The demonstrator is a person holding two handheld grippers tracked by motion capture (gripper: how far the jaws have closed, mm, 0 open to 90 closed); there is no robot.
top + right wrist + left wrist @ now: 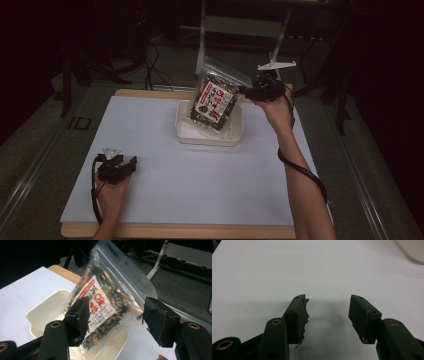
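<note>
- On the bench [165, 190], covered by a white sheet: a shallow cream tray [187, 136] toward the far middle, with a wooden edge showing along the near and far sides.
- Standing tilted in that tray, lower end down inside it, top leaning up and away: a clear zip bag [215, 97] packed with a dark dried mix and carrying a white label with red print.
- Raised at the bag's right side, level with its upper part: right hand-held gripper [247, 90], grey three-cornered plate on top, cable trailing down along the forearm.
- Seen from the right gripper view: right hand-held gripper [113, 315] released, jaws wide apart, bag [105, 300] lying between and beyond them, tray [43, 312] beneath; cannot tell whether either jaw touches the plastic.
- Resting low at the near left of the bench, well apart from tray and bag: left hand-held gripper [134, 162], held in the left hand [112, 192].
- Seen from the left gripper view: left hand-held gripper [328, 312] released, jaws spread with bare white sheet between them, a frayed pad [303, 315] on the left jaw, a corner of the tray [412, 250] at the upper right.
</note>
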